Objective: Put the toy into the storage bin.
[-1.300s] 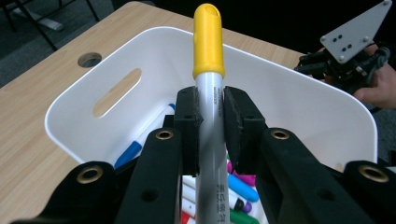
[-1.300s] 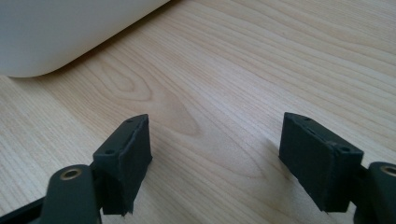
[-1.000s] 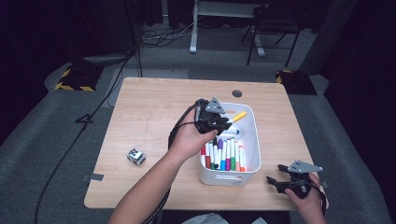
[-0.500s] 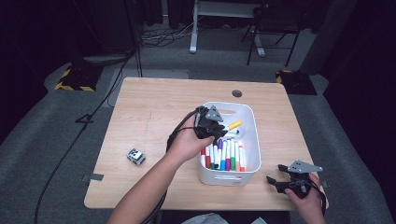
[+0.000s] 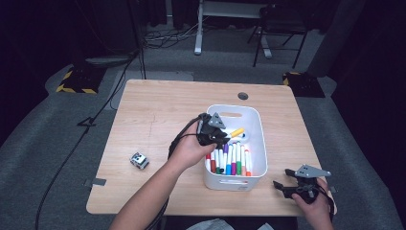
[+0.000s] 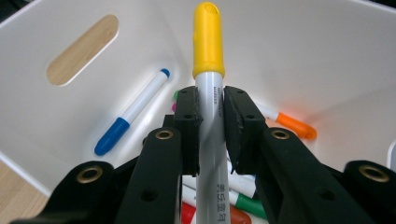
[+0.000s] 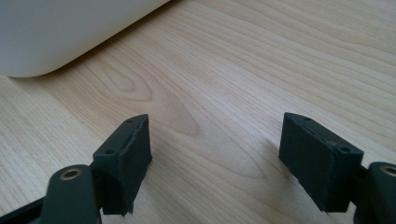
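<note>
A person sat at a light wooden table (image 5: 158, 120), holding a two-jaw gripper in each hand. A white plastic bin (image 5: 258, 139) stood toward the right of the table, with a row of coloured markers (image 5: 229, 162) lying side by side in its near half.

The left gripper (image 5: 218, 136) was held over the inside of the bin, above the row of markers. In the left gripper view, its two black jaws were clamped on the white barrel of a yellow-capped marker (image 6: 208, 84), which ran lengthwise between the pads with its yellow cap pointing away from the hand, toward the far wall of the bin. Below it on the bin floor lay a blue-capped marker (image 6: 130, 112) on one side and an orange-capped marker (image 6: 292, 125) on the other. An oval handle slot (image 6: 81, 49) in the bin wall showed the wood of the table through it.

The right gripper (image 5: 287, 184) rested near the front right corner of the table, just beside the bin but apart from it. In the right gripper view, its jaws stood wide apart with bare wood between them and nothing held.

A small black-and-white cube (image 5: 139, 160) sat on the left part of the table, well apart from the bin.
</note>
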The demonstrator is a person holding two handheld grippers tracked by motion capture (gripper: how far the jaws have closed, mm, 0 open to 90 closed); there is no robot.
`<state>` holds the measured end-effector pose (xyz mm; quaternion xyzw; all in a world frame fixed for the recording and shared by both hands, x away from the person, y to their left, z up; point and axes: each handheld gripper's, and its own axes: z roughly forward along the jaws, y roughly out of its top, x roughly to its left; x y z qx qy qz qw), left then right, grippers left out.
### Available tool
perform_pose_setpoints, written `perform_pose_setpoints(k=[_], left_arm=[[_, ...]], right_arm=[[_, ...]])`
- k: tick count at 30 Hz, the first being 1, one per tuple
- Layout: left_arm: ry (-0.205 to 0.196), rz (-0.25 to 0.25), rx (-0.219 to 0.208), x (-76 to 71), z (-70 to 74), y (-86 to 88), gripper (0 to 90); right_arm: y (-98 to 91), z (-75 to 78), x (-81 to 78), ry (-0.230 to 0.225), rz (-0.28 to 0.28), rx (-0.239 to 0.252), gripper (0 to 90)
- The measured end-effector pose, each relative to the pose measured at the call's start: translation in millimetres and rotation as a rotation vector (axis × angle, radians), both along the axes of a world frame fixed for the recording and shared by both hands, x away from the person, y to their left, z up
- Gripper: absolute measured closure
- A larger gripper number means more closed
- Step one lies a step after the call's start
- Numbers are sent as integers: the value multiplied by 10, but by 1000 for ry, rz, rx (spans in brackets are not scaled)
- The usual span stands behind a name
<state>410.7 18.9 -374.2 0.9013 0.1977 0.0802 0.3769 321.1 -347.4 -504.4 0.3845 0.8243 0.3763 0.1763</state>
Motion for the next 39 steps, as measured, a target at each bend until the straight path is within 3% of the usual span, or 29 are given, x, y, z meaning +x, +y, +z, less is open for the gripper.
perform_pose_setpoints(k=[1,4,11,13,14,15,16,17,18,20,23,24,27,28,29,30,39], left_arm=[[0,0,0,0,0,0,764],[-14,4,55,-34,2,-50,764],[-3,11,93,-49,13,-98,762],[10,21,129,-61,19,-108,762],[-6,24,168,-66,10,-132,758],[-6,24,168,-66,10,-132,749],[2,31,193,-78,4,-160,650],[2,31,193,-78,4,-160,482],[-28,53,217,-105,-27,-200,365],[-19,56,219,-117,-26,-206,322],[-7,36,191,-130,-10,-204,291],[-26,29,151,-134,14,-186,287],[-36,36,124,-156,62,-146,277],[-49,46,80,-178,122,-85,270],[-49,46,80,-178,122,-85,265],[-56,61,30,-203,191,-10,258],[-92,92,-16,-317,378,273,163]], right_arm=[[0,0,0,0,0,0,254],[-1,0,0,-1,2,-3,254],[-1,0,0,-1,2,-2,254],[-1,0,0,-1,2,-2,253],[-1,0,0,-1,2,-2,253],[-1,0,0,-1,2,-2,253],[-2,0,1,-1,2,-3,254],[-2,0,1,-1,2,-3,254],[-1,0,0,-1,1,-1,254],[-1,0,0,0,2,-1,253],[-1,0,0,0,1,0,253],[-2,0,1,-1,2,-1,254],[-1,0,1,0,1,1,254],[-1,0,1,0,1,1,254],[-1,0,1,0,1,1,254],[-1,0,1,0,1,2,254],[-1,0,1,0,1,1,254]])
